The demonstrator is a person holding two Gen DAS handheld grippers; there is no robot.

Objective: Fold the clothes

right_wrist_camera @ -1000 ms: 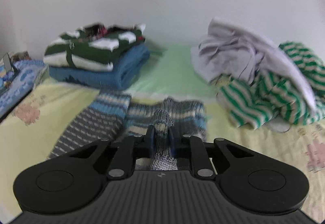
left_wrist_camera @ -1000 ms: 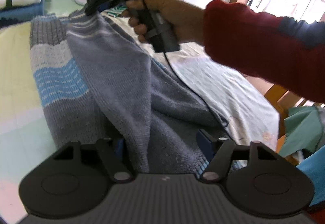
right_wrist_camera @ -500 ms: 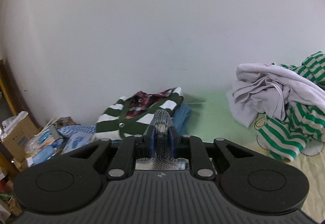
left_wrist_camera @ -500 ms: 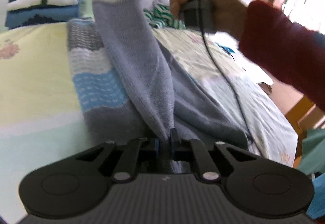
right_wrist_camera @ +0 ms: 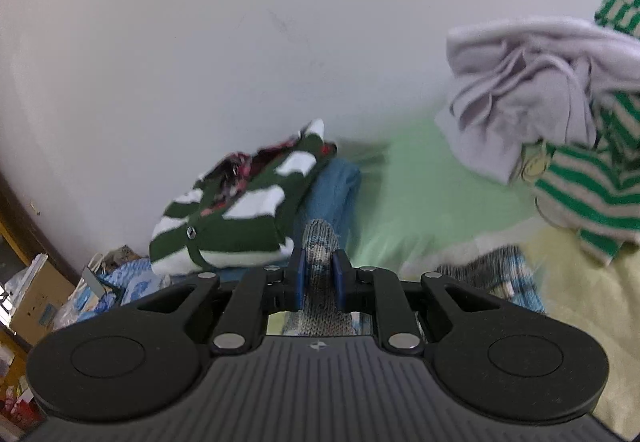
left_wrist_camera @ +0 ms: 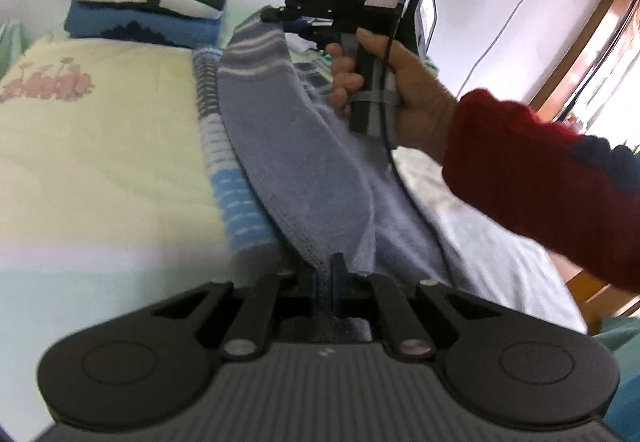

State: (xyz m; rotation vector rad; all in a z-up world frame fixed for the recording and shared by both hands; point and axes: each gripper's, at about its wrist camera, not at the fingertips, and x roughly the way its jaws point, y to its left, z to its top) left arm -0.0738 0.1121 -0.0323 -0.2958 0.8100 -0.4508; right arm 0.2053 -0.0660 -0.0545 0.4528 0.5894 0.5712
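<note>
A grey knitted sweater [left_wrist_camera: 288, 145] with blue and white stripes lies along the bed, one edge lifted into a ridge. My left gripper [left_wrist_camera: 326, 278] is shut on its near hem. At the far end my right gripper [left_wrist_camera: 296, 23], held by a hand in a red sleeve, is shut on the striped end and holds it up. In the right wrist view the grey knit [right_wrist_camera: 319, 274] is pinched between the blue pads of that gripper [right_wrist_camera: 319, 276], and more of the sweater [right_wrist_camera: 492, 274] lies below on the bed.
A folded stack [left_wrist_camera: 152, 9] of a green-and-white cardigan on a blue sweater sits at the bed's far end by the wall. A pile of lilac cloth [right_wrist_camera: 528, 89] and a green striped garment [right_wrist_camera: 588, 193] lies to its right. Boxes and clutter [right_wrist_camera: 36, 298] stand beside the bed.
My left gripper went from open to shut on the sweater's near hem. The right gripper lifted the striped end up off the bed and rolled, tilting its view.
</note>
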